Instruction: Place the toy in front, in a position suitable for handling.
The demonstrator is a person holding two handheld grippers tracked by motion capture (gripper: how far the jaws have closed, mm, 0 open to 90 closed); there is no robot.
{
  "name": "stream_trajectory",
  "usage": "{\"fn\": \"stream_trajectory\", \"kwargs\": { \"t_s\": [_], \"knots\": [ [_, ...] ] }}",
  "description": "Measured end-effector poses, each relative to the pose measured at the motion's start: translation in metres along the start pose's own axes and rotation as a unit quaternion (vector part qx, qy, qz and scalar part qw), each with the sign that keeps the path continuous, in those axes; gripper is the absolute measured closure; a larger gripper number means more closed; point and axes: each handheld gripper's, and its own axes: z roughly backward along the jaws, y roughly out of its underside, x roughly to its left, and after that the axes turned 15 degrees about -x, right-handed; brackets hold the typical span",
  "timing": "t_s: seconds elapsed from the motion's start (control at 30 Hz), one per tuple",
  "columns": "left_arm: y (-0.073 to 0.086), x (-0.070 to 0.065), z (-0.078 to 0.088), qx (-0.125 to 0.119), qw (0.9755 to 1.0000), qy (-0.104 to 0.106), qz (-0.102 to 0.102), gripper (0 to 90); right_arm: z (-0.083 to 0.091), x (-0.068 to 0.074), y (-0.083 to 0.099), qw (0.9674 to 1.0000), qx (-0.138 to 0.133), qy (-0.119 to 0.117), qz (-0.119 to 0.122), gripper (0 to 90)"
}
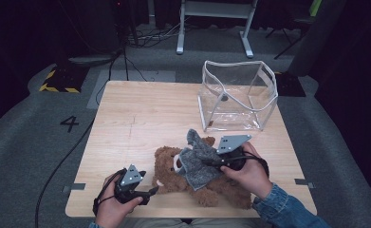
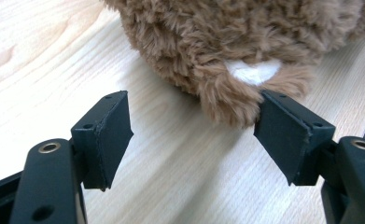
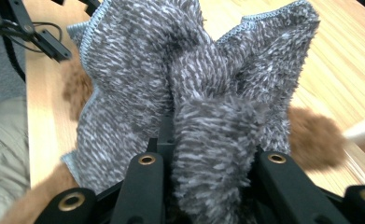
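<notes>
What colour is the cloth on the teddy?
Speckled grey and white cloth; clearest in the right gripper view.

- The left gripper (image 1: pixel 151 191) was matt black, topped by a grey three-cornered plate (image 1: pixel 131 176) with small dark holes, and a black cable looped at the wrist.
- Its square black pads (image 2: pixel 106 135) sat on arms with brass-ringed screw holes.
- The right gripper (image 3: pixel 203 154) bore a larger grey plate (image 1: pixel 232 142) and black cables.
- A blue denim sleeve (image 1: pixel 287 209) covered the right forearm.
</notes>
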Motion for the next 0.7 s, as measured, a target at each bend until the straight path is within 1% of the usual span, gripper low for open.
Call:
{"fn": "stream_trajectory", "kwargs": {
  "t_s": [0.03, 0.07, 0.1, 0.17, 0.2, 0.27, 0.3, 0.33, 0.37, 0.43, 0.47, 0.53, 0.7],
  "knots": [
    [-0.001, 0.0, -0.001, -0.001, 1.0, 0.004, 0.003, 27.4, 0.005, -0.003, 0.002, 1.0, 0.0, 0.004, 0.002, 72.5],
    [-0.002, 0.0, -0.002, -0.001, 1.0, 0.005, 0.0, 27.4, 0.009, -0.005, 0.005, 0.9999, -0.001, 0.009, -0.005, 72.5],
    [-0.002, 0.0, -0.003, -0.001, 1.0, 0.007, -0.004, 27.4, 0.014, -0.008, 0.007, 0.9998, -0.001, 0.017, -0.005, 72.6],
    [-0.004, -0.002, -0.005, -0.001, 0.9999, 0.012, -0.002, 27.4, 0.024, -0.01, 0.012, 0.9995, 0.0, 0.028, -0.018, 72.5],
    [-0.005, -0.002, -0.006, -0.003, 0.9999, 0.014, -0.006, 27.4, 0.029, -0.012, 0.015, 0.9992, -0.001, 0.034, -0.022, 72.5],
    [-0.007, -0.002, -0.008, -0.009, 0.9997, 0.023, -0.009, 27.4, 0.038, -0.014, 0.022, 0.9986, 0.004, 0.045, -0.028, 72.4],
    [-0.008, -0.003, -0.009, -0.008, 0.9996, 0.026, -0.006, 27.4, 0.043, -0.016, 0.025, 0.9982, 0.007, 0.051, -0.031, 72.3],
    [-0.009, -0.004, -0.01, -0.008, 0.9995, 0.03, -0.009, 27.3, 0.048, -0.017, 0.029, 0.9978, 0.01, 0.057, -0.033, 72.4],
    [-0.01, -0.005, -0.012, -0.011, 0.9993, 0.034, -0.007, 27.3, 0.052, -0.019, 0.033, 0.9971, 0.012, 0.063, -0.039, 72.3],
    [-0.011, -0.006, -0.014, -0.009, 0.9991, 0.039, -0.015, 27.1, 0.06, -0.023, 0.042, 0.9959, 0.021, 0.075, -0.046, 72.3],
    [-0.012, -0.007, -0.015, -0.011, 0.9989, 0.043, -0.012, 26.9, 0.064, -0.025, 0.047, 0.995, 0.023, 0.082, -0.052, 72.4],
    [-0.013, -0.009, -0.018, -0.006, 0.9986, 0.049, -0.022, 26.9, 0.07, -0.029, 0.056, 0.9935, 0.032, 0.092, -0.058, 72.4],
    [-0.014, -0.011, -0.021, -0.004, 0.9985, 0.049, -0.025, 26.4, 0.088, -0.041, 0.078, 0.9882, 0.051, 0.123, -0.076, 72.4]
  ]
}}
